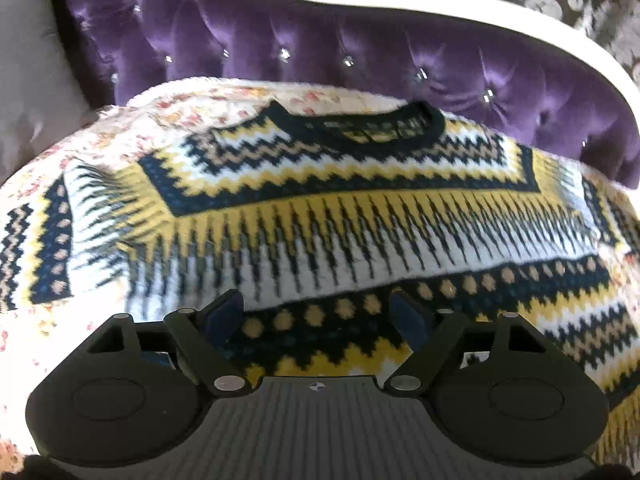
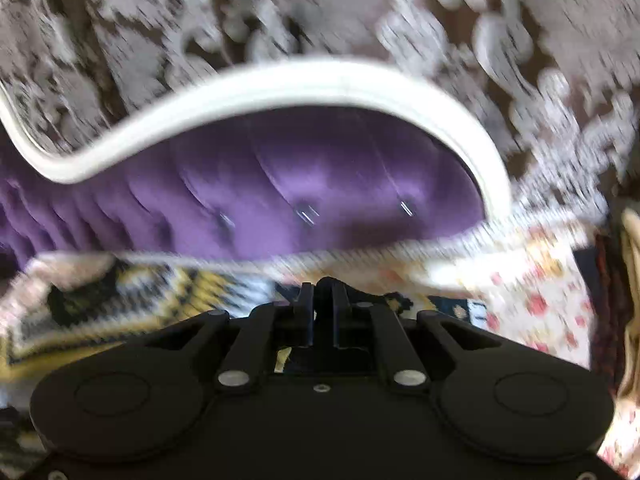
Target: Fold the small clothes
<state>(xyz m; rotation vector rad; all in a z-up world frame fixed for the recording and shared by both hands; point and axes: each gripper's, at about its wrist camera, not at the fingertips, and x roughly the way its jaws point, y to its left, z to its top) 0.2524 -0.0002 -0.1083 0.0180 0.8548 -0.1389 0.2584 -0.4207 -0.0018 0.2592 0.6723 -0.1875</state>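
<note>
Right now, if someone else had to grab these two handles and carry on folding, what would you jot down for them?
Left tool: open, holding nothing, hovering over the lower part of the knit sweater.
Right tool: fingers closed together; the view is blurred, so whether it pinches any fabric cannot be told.
Sweater: lies spread flat, front up, black collar toward the purple tufted headboard, on the floral bedspread. One sleeve shows spread out at the left of the left view.
Done: laid out only; no fold visible.
Left: probably fold the sleeves in, then the body.
</note>
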